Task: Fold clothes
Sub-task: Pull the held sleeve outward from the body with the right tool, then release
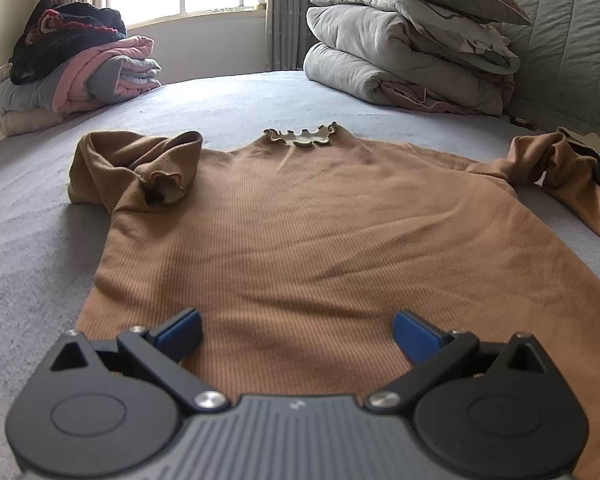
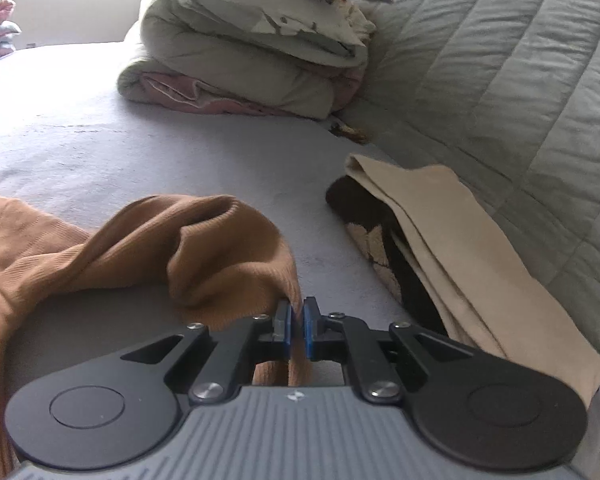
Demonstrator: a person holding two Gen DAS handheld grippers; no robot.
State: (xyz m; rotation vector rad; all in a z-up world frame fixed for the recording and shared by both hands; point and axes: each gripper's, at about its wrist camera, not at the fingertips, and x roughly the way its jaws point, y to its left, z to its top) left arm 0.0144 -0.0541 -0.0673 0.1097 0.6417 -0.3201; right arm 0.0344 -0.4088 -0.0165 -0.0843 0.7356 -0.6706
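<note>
- A brown ribbed knit top with a frilled neck (image 1: 300,216) lies face up and spread flat on the grey bed sheet (image 1: 32,208); it is the landmark here.
- Far left of the top, by the window, sits a stack of folded pink, grey and dark clothes (image 1: 80,68), probably already finished.
- The top's left sleeve (image 1: 136,168) is doubled back in a bunch at the shoulder, its frilled cuff resting on the body.
- At the top's hem, the left claw (image 1: 296,332) hangs with its blue pads spread wide, gripping nothing.
- Behind the top's right shoulder stands a pile of folded grey quilts (image 1: 404,48).
- The top's right sleeve (image 2: 204,248) is pinched near its end by the right claw (image 2: 297,330), whose pads are closed on the brown cloth.
- Right of that sleeve lies a beige garment over dark fabric (image 2: 452,256), kind unclear.
- Folding has barely begun: sleeves and body remain unfolded.
- The hem is hidden behind the left claw; the right cuff is cut off.
</note>
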